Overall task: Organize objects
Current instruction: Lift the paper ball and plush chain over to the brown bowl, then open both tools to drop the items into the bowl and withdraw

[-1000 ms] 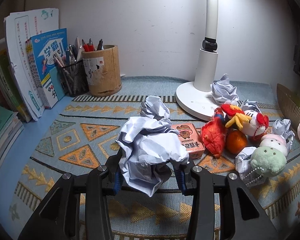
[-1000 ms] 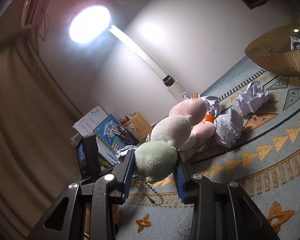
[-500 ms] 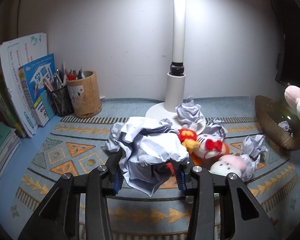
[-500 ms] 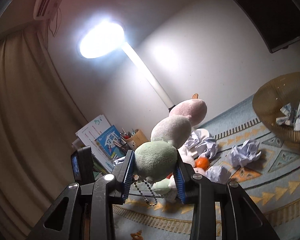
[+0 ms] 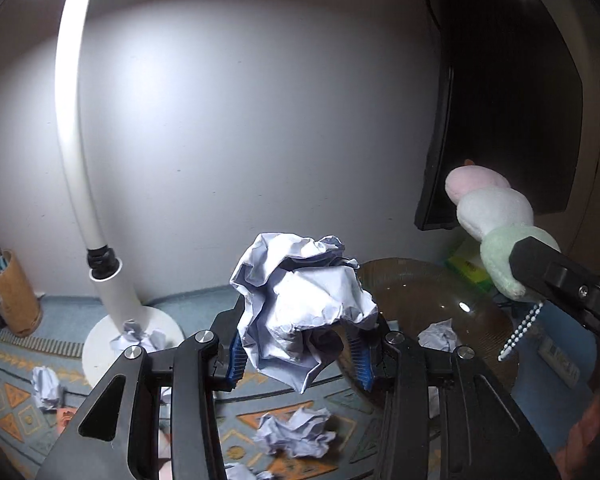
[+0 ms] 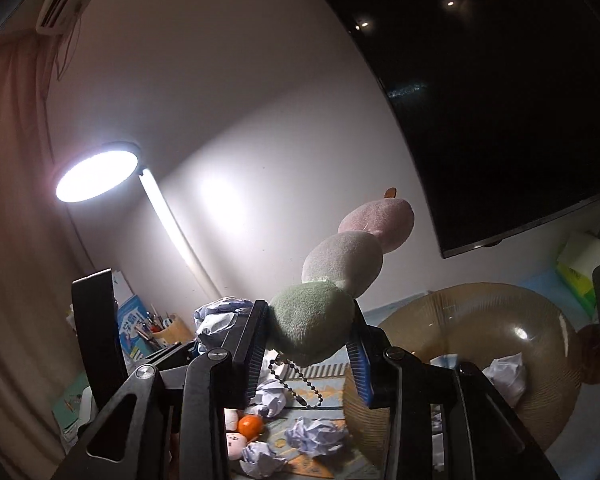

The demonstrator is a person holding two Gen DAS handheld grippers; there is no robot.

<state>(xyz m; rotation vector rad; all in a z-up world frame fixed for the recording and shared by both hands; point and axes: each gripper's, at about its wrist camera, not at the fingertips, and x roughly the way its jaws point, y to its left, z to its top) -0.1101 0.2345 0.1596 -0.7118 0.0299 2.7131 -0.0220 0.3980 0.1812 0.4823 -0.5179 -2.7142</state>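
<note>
While the left wrist view looks over the surface, the left gripper (image 5: 296,354) clamps a paper ball (image 5: 300,304) in its fingers, held up in front of the bowl (image 5: 480,320), more balls lying below. Over on the right wrist view, the right gripper (image 6: 310,346) pinches the plush (image 6: 312,328) by its green end, raised beside the bowl (image 6: 532,320).

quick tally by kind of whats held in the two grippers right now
paper ball, in left gripper: 1
plush, in right gripper: 1
total: 2
</note>
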